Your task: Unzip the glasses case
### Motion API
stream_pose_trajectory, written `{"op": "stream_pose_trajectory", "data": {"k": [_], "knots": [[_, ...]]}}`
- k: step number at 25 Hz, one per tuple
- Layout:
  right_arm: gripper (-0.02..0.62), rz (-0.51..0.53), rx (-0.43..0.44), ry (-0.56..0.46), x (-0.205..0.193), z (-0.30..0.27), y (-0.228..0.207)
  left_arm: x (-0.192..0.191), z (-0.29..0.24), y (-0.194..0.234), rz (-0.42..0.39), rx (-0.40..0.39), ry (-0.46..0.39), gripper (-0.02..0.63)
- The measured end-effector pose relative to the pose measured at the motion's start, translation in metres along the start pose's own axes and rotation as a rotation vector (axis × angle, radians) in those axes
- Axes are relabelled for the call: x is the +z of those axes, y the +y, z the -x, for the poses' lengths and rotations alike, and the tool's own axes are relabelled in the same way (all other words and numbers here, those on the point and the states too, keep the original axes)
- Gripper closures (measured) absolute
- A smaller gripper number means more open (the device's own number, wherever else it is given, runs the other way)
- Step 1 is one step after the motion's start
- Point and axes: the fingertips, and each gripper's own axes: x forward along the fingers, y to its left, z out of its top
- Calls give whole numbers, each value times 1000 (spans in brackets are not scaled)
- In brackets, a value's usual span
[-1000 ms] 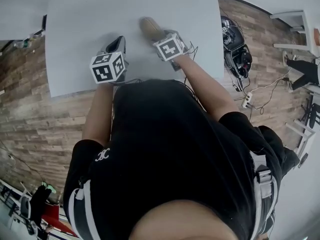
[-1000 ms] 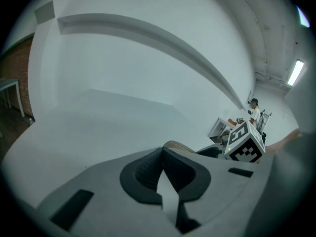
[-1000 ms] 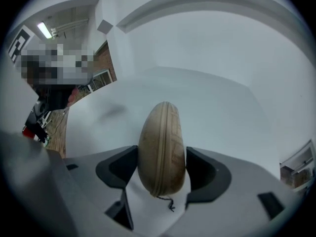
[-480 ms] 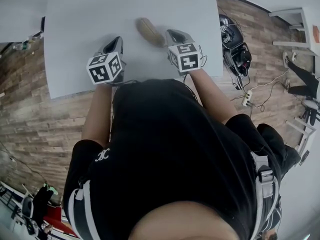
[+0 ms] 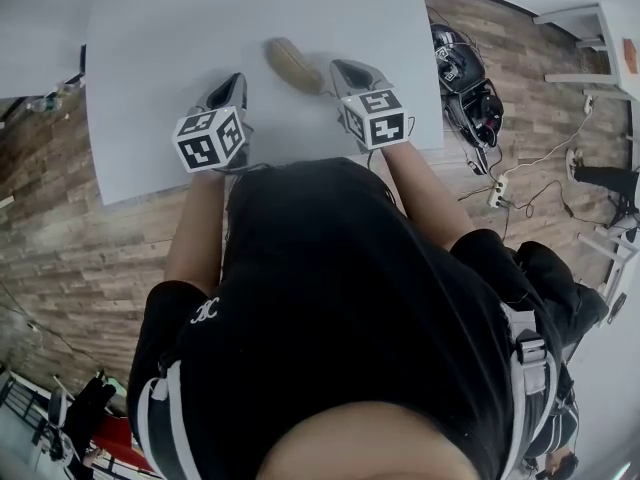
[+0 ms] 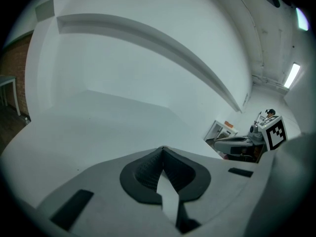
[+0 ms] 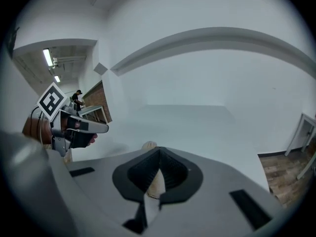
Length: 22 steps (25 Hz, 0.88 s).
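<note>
A tan glasses case (image 5: 290, 63) lies on the white table (image 5: 150, 48), just left of my right gripper (image 5: 340, 66). That gripper hovers above the table; its jaws have just closed, with nothing between them. In the right gripper view (image 7: 159, 151) the case (image 7: 148, 145) peeks out past the tips, below and beyond them. My left gripper (image 5: 232, 80) is shut and empty over the table's near part, a hand's width left of the case. The left gripper view (image 6: 162, 149) shows only bare tabletop ahead, with the right gripper (image 6: 247, 144) at its right edge.
The table's near edge runs just in front of the person's body. On the wooden floor to the right lie black helmets or gear (image 5: 465, 78), a power strip (image 5: 497, 190) with cables, and white furniture (image 5: 585, 28).
The right gripper has drawn back off the case, rightward and up, leaving the case uncovered on the table. The left gripper has stayed where it was.
</note>
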Motion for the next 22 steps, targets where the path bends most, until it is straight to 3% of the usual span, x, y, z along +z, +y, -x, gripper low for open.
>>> {"op": "stream_pose_trajectory", "data": {"k": [13,22], "knots": [[582,-26,2,-116,21,29,-19,6,0,-29,-15,34,-22,603],[583,-51,42,-203,38,52,-50,41,-3,-83,-68,37,-82,603]]}}
